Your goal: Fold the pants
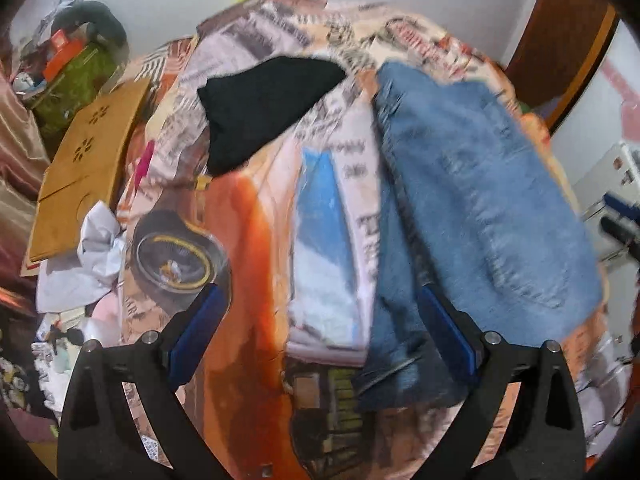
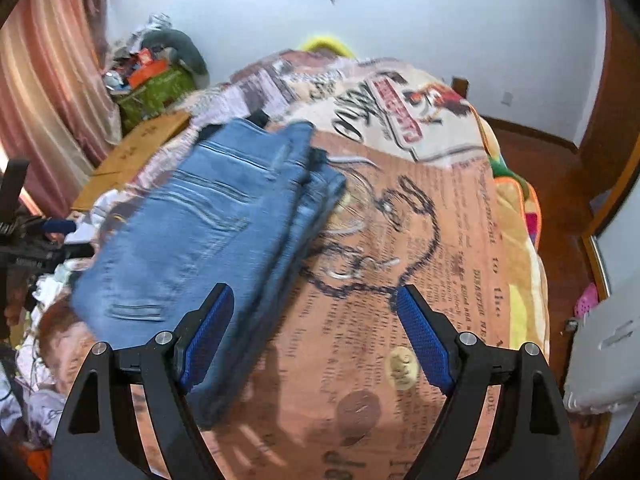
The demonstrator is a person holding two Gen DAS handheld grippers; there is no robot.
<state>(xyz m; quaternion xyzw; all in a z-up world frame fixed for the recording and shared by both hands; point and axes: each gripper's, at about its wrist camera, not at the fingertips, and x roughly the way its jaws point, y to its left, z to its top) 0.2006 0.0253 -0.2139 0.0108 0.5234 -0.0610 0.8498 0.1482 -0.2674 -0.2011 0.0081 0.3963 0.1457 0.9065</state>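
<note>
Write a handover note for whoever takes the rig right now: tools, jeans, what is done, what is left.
Left tool: open, holding nothing, above the bed.
Right tool: open, holding nothing; its left pad is over the edge of the jeans.
Jeans: folded into a stacked bundle on the printed blanket, free of both tools.
Black garment: lies beyond the jeans on the blanket, apart from them.
Done: the jeans look folded, though blur hides the edges.
Left: check that the fold is neat; probably the black garment next, if it is pants.
</note>
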